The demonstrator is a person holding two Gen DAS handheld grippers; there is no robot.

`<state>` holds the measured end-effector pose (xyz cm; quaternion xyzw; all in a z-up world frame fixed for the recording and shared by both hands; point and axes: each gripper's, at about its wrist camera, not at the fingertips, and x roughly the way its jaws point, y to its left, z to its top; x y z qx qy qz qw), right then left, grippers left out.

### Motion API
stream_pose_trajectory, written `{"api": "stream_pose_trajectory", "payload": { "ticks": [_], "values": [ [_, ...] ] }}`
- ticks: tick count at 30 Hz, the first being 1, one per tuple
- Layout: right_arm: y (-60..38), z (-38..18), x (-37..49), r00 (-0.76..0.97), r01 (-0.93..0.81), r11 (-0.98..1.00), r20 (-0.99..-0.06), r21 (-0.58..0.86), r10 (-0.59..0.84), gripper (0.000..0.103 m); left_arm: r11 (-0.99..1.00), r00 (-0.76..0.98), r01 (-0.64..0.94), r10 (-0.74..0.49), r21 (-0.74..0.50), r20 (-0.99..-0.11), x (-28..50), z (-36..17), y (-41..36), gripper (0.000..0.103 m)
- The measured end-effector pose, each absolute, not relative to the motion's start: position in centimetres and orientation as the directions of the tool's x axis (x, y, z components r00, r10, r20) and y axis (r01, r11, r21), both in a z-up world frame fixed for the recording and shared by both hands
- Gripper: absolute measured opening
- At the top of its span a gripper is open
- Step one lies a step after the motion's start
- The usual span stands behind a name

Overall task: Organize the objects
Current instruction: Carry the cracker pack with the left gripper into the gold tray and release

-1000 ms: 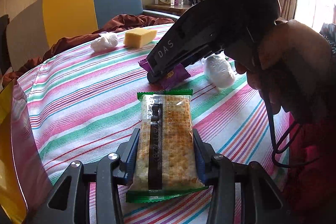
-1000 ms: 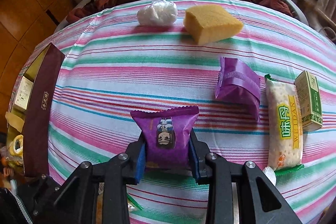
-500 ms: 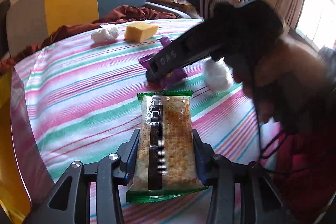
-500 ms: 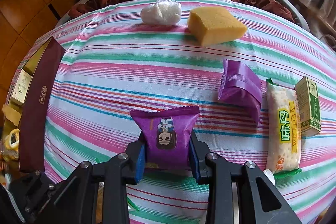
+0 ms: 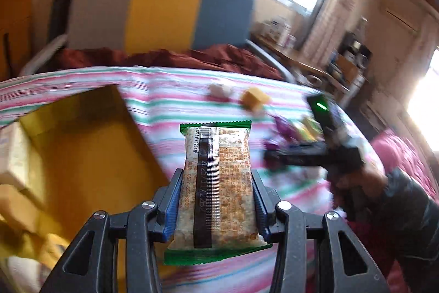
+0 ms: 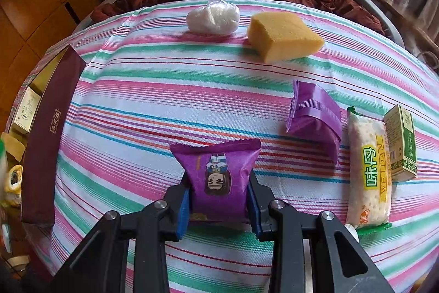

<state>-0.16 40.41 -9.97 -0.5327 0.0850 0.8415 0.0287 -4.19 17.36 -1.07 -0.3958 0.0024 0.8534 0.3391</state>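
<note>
Between the left gripper's (image 5: 216, 206) fingers, a green-edged cracker packet (image 5: 216, 183) is clamped, lifted off the striped surface (image 5: 170, 106), with an open yellow box (image 5: 82, 155) at nine o'clock. The right gripper (image 6: 219, 199) pinches a purple snack pouch (image 6: 216, 175); a yellow sponge (image 6: 282, 36) lies at one o'clock.

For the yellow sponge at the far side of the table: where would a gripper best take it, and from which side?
Grip the sponge across its two long flat side faces, coming down from above. It lies flat on the striped cloth with open cloth all around it; the white bag sits apart to its left, so the fingers likely fit.
</note>
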Motion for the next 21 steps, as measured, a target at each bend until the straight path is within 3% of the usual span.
{"api": "stream_pose_trajectory", "payload": {
  "ticks": [3,10,15,21],
  "values": [
    [40.5,-9.9,-0.1,-0.431,-0.138,-0.984,-0.902,0.11,-0.041,0.035,-0.847,-0.513,-0.456,0.502,-0.274,-0.696,-7.8,-1.5,13.9,0.045],
    [40.3,-9.9,-0.2,-0.429,-0.133,-0.986,-0.903,0.097,-0.031,0.035,-0.956,-0.575,-0.234,0.281,-0.174,-0.769,-14.8,-4.1,9.3,0.045],
    [40.3,-9.9,-0.3,-0.429,-0.133,-0.986,-0.903,0.097,-0.031,0.035,-0.98,-0.522,-0.065,0.194,-0.188,-0.831,-18.9,-7.1,6.9,0.045],
    [40.4,-9.9,-0.3,-0.428,-0.132,-0.987,-0.903,0.093,-0.028,0.035,-0.99,-0.514,0.008,0.115,-0.138,-0.85,-21.3,-8.1,5.8,0.046]
  ]
}}
